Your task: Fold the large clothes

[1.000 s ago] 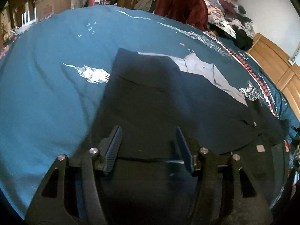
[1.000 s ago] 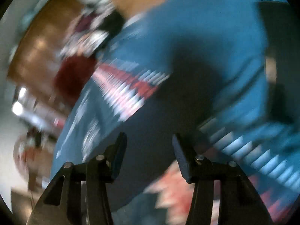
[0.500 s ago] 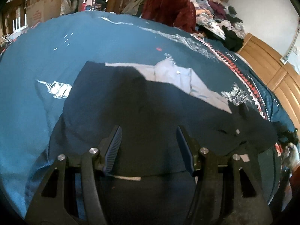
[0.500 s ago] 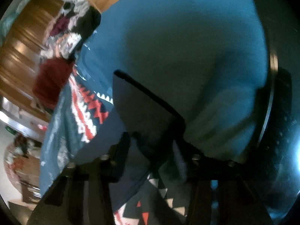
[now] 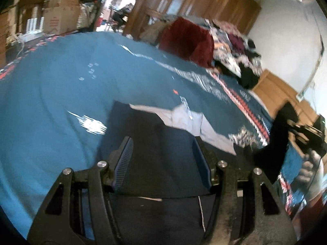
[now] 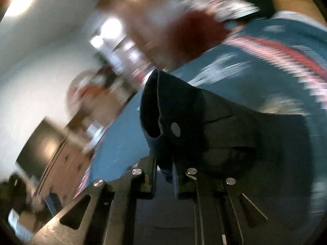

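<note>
The dark coat [image 5: 155,159] lies flat on the teal bed [image 5: 51,106]; the right tool [image 6: 164,175] pinches its sleeve [image 6: 184,114], lifted beside the coat; next, carry it across the body; the left tool [image 5: 162,163] gapes wide above the coat

Motion blur smears the clothes pile [image 6: 224,2] and bedspread [image 6: 276,51] behind.

Right gripper [image 6: 164,176] clamps dark garment [image 6: 214,126] above bedspread [image 6: 265,61].

One dark garment [image 5: 155,151], one teal bedspread [image 5: 51,106], two grippers [image 5: 162,159] [image 6: 164,175], one clothes pile [image 5: 214,40], several cardboard boxes [image 5: 59,14]
</note>
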`<state>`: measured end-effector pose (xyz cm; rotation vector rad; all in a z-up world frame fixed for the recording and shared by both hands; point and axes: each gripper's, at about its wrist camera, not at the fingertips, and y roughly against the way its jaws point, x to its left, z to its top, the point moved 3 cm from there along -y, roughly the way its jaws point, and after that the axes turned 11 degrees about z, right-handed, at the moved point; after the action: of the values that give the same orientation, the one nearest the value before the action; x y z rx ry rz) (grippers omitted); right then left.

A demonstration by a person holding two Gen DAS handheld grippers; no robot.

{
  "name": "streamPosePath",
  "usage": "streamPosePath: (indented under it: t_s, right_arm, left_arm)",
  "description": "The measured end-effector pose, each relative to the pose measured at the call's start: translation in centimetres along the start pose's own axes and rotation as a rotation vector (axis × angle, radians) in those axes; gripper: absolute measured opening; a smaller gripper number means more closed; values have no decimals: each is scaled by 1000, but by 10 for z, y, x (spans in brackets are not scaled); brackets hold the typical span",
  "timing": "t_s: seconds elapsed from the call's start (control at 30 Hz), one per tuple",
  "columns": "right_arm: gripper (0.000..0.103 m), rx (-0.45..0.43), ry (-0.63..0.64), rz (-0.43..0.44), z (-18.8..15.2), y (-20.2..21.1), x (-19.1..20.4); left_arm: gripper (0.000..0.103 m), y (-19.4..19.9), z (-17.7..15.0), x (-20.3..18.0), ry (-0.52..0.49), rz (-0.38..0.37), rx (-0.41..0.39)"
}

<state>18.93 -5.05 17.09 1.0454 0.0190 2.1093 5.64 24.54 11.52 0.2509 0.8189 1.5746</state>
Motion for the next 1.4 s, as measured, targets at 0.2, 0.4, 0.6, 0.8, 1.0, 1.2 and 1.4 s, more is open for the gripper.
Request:
streamPosePath:
  t_s: [0.2, 0.4, 0.6, 0.8, 1.0, 1.2, 1.4]
  right_arm:
    - [37, 262, 42, 31, -93, -146, 51]
    - [37, 199, 2, -73, -137, -48, -7]
    - [45, 110, -108, -304, -150, 80, -109]
    - [45, 34, -254, -347, -160, 131, -164]
    - [45, 15, -272, -318, -168, 132, -167]
    - [50, 25, -251, -300, -168, 139, -154]
    - [50, 31, -263, -308, -174, 143, -157]
  left_arm:
    - [68, 12, 11, 51, 16, 36, 6]
    - [68, -10, -12, 71, 27, 26, 81]
    - [68, -44, -27, 29, -34, -70, 173]
    - [66, -102, -30, -16, -59, -129, 273]
    - [59, -159, -44, -26, -64, -9, 386]
    - [57, -163, -36, -19, 18, 26, 338]
    - [1, -156, -19, -26, 18, 12, 257]
